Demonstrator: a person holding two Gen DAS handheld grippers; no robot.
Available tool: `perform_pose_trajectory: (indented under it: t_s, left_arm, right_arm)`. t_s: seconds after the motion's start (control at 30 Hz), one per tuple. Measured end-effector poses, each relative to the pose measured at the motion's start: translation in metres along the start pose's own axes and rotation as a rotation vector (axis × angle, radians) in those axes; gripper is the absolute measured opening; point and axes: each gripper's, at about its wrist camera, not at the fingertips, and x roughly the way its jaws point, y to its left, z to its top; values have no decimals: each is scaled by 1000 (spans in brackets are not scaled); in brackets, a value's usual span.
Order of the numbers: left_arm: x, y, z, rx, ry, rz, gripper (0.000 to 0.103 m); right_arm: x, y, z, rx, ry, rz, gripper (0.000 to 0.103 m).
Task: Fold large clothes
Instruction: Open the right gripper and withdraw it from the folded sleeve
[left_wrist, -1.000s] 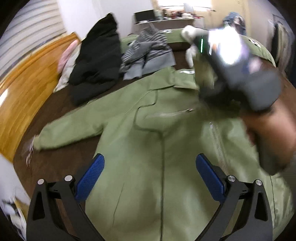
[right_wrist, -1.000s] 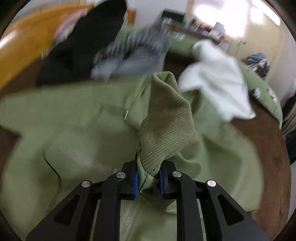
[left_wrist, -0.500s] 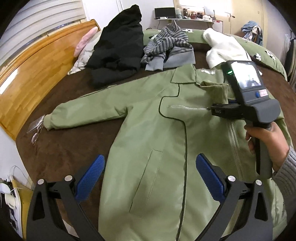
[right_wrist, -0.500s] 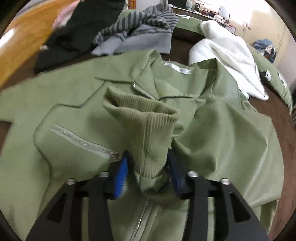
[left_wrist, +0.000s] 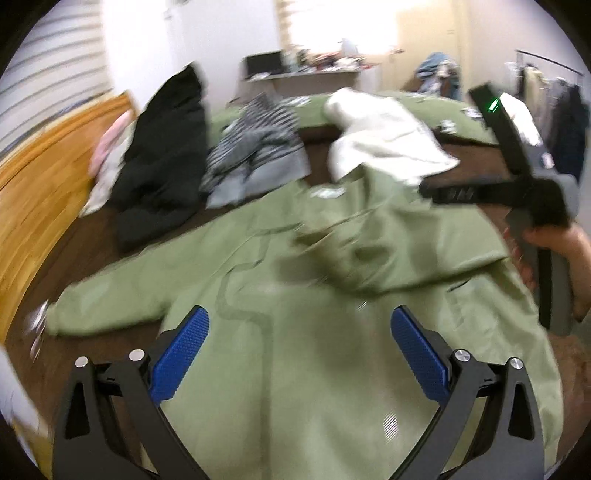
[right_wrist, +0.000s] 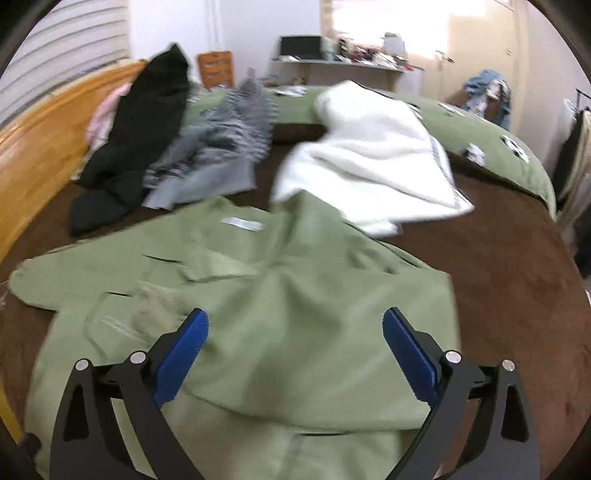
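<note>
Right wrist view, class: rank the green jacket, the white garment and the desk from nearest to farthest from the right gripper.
1. Green jacket, directly beneath the right gripper.
2. White garment, beyond the jacket, slightly right.
3. Desk, against the far wall.

Green jacket (right_wrist: 280, 295), white fleece (right_wrist: 373, 162), striped top (right_wrist: 236, 118).

Motion blur smears both views, softening the green jacket (left_wrist: 332, 369) until its seams and zip barely read. The jacket's lower hem runs off the bottom edge in each picture. Clutter on the far desk (right_wrist: 332, 68) is too small to identify. The person's hand (left_wrist: 554, 254) is cut by the left wrist view's edge; the hand-held tool's fingertips are hidden.
</note>
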Motion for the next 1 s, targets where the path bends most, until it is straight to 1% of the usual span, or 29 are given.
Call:
perform_pose_trajectory:
  t_s: [0.1, 0.23, 0.33, 0.43, 0.5, 0.57, 0.63, 0.7, 0.77, 0.8, 0.83, 0.87, 1.0]
  left_arm:
    - [19, -34, 22, 51, -47, -49, 97]
    - [50, -77, 44, 110, -81, -101, 97]
    - [76, -100, 54, 132, -81, -131, 97]
    - [101, -108, 57, 125, -66, -131, 97]
    - [120, -103, 54, 102, -53, -129, 97]
    - [138, -93, 45, 83, -35, -101, 97]
    - [157, -80, 36, 66, 18, -91, 97]
    - [175, -64, 22, 45, 77, -54, 97]
    - [184, -47, 10, 12, 122, -46, 97]
    - [185, -38, 5, -16, 134, -62, 98]
    - [186, -29, -1, -49, 139, -83, 98]
    - [185, -24, -4, -67, 139, -89, 98]
    - [183, -8, -11, -104, 145, -80, 98]
  right_arm:
    - [17, -30, -10, 27, 26, -41, 94]
    - [37, -57, -23, 63, 56, -57, 94]
    - [49, -73, -28, 66, 68, -74, 94]
    - [53, -80, -30, 58, 63, -81, 94]
    - [57, -83, -30, 55, 63, -79, 94]
    - [60, -81, -30, 48, 56, -79, 94]
    - [65, -76, -30, 34, 53, -80, 94]
    - [75, -69, -30, 10, 67, -88, 94]
    - [90, -63, -33, -13, 87, -87, 94]
    - [97, -62, -34, -15, 95, -89, 94]
    - [104, -62, -36, -11, 107, -96, 95]
    - [113, -64, -39, 8, 118, -93, 97]
    - [123, -71, -42, 46, 96, -84, 97]
